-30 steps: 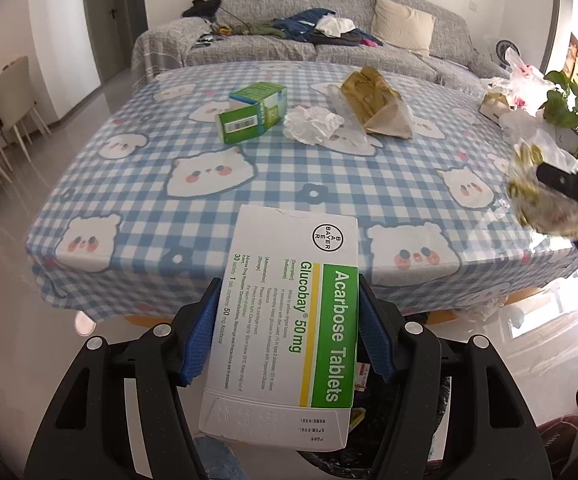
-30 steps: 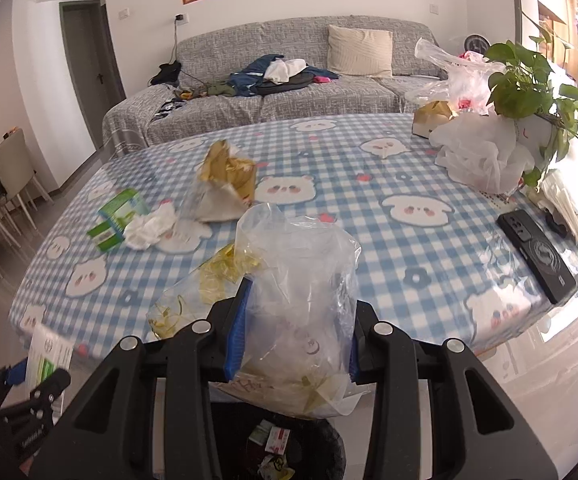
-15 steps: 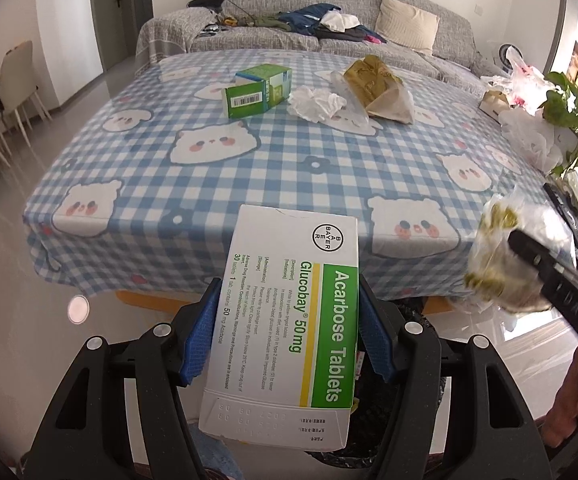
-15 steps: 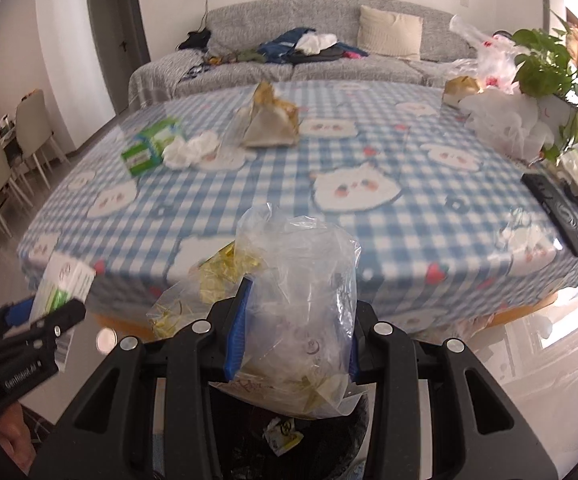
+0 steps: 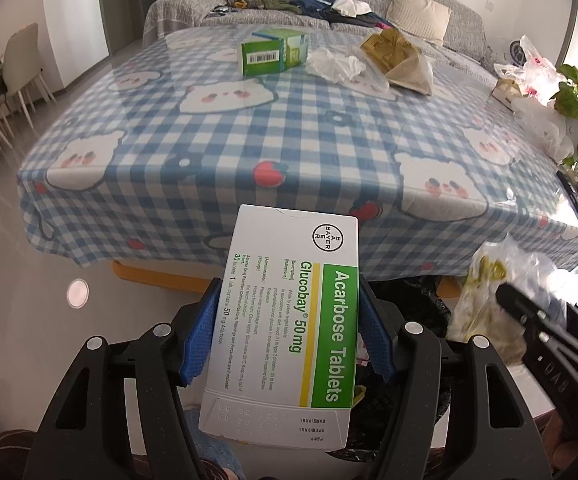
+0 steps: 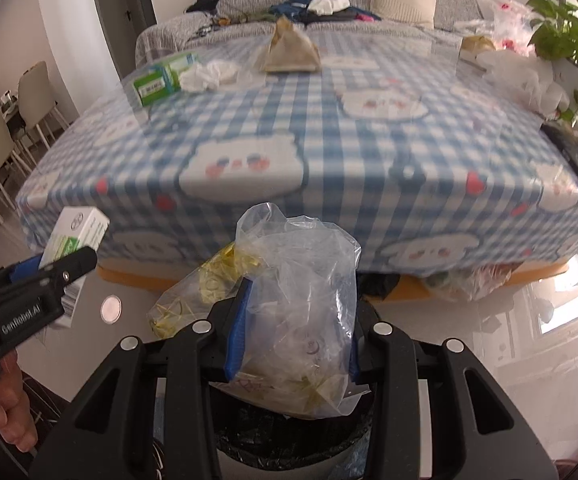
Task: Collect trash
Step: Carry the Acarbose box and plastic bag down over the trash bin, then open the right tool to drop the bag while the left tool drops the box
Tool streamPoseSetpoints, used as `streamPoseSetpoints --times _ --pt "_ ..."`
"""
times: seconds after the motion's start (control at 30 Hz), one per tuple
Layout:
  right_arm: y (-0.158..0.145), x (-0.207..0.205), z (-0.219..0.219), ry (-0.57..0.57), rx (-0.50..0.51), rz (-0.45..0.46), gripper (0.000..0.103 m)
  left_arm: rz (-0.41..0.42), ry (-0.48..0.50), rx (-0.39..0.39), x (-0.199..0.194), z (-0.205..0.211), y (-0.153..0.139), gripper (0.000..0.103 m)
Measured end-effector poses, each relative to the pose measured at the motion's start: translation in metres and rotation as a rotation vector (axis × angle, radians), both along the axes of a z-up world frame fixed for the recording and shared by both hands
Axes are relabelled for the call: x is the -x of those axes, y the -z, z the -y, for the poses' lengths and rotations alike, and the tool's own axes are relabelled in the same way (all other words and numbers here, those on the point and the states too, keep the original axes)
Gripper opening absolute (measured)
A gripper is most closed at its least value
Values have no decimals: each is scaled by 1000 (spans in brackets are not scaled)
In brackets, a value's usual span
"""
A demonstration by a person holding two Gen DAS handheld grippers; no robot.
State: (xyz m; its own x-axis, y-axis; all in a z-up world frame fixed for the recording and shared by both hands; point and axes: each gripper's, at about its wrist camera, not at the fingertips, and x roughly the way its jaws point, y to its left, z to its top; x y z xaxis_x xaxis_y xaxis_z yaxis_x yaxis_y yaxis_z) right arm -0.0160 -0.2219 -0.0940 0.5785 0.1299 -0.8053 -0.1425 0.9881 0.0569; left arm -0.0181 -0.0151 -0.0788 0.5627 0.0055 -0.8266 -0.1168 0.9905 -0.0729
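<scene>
Both claws hold trash over the bin, ready for the drop.

Nearest, the right claw (image 6: 291, 330) pinches a clear plastic bag (image 6: 301, 312) directly above the black-lined trash bin (image 6: 289, 436), so this hand seems closer to release. The left claw (image 5: 285, 328) clamps a white tablet box (image 5: 289, 328) by its long sides, long axis pointing forward, with the bin's dark liner (image 5: 373, 408) below and slightly to the right. Farther, on the worktop (image 5: 289, 140), wait a green box (image 5: 275, 54), a crumpled tissue (image 5: 335, 65) and a brown paper bag (image 5: 399, 60).
</scene>
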Motion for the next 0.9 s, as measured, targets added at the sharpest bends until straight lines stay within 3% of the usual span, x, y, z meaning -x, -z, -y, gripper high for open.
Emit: streamPoseSetpoints --times 0.6,0.9 --pt "79 -6 7 26 32 -147 35 -79 -26 -16 -7 -4 73 62" --pt "111 -10 -11 -10 60 -206 35 -140 -30 -40 -6 -13 107 62"
